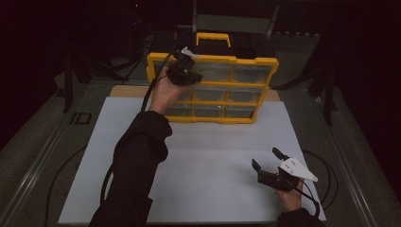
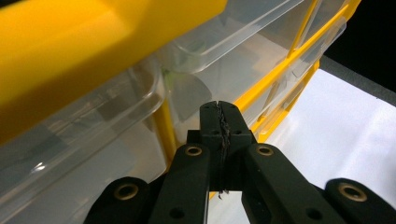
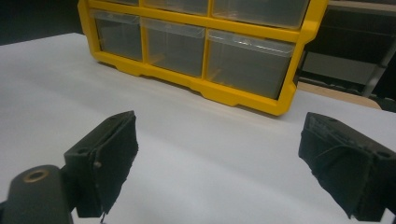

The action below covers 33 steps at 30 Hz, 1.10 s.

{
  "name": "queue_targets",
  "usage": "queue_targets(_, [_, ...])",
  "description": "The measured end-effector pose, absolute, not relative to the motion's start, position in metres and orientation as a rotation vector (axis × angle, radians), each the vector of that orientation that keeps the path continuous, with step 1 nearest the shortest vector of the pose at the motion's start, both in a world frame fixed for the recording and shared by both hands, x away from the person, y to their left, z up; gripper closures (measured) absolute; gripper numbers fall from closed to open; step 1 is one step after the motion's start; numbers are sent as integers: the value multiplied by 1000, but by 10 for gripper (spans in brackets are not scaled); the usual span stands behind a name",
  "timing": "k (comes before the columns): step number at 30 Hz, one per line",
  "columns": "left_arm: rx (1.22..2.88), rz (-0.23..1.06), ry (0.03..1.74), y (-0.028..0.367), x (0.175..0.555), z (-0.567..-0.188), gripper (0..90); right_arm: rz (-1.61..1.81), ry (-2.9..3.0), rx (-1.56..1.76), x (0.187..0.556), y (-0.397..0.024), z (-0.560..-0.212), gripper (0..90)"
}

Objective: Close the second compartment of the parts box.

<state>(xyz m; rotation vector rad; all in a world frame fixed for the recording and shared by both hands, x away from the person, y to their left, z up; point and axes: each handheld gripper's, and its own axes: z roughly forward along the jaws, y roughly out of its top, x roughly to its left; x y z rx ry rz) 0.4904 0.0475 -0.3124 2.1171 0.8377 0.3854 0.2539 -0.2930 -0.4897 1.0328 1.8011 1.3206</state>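
A yellow organizer [image 1: 213,59] with clear drawers stands upright at the back of a white board [image 1: 213,146]. My left gripper [image 1: 188,65] is raised against its upper left drawer, held by a hand in a black sleeve. In the left gripper view its jaws [image 2: 219,108] are pressed together with nothing between them, their tip close to a clear drawer [image 2: 93,130] under the yellow frame [image 2: 70,42]. My right gripper [image 1: 265,158] rests low at the board's front right, open and empty. The right gripper view has its pads [image 3: 109,154] wide apart, facing the organizer's bottom row [image 3: 243,98].
A dark case with a yellow handle [image 1: 213,38] sits behind the organizer. A wooden sheet [image 1: 124,90] pokes out under the board's far edge. Black cables [image 1: 326,172] loop off the board's right side. Metal table rails [image 1: 38,165] run along both sides.
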Motion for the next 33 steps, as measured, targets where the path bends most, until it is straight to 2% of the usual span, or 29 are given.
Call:
queue_targets(5, [2124, 387, 833, 48, 490, -313, 894, 1323, 1798, 1035, 254, -293, -490, 114])
queue_targets(13, [2144, 377, 821, 57, 485, -311, 833, 1323, 1797, 1038, 254, -294, -489, 114])
queue_targets(20, [2162, 371, 799, 66, 474, -308, 694, 1322, 1796, 1037, 253, -293, -489, 114])
queue_targets(26, [2158, 303, 815, 79, 466, -311, 586, 1320, 1798, 1035, 253, -293, -489, 114])
queue_targets(33, [2161, 322, 803, 94, 446, -317, 514, 1317, 1802, 1031, 253, -292, -489, 114])
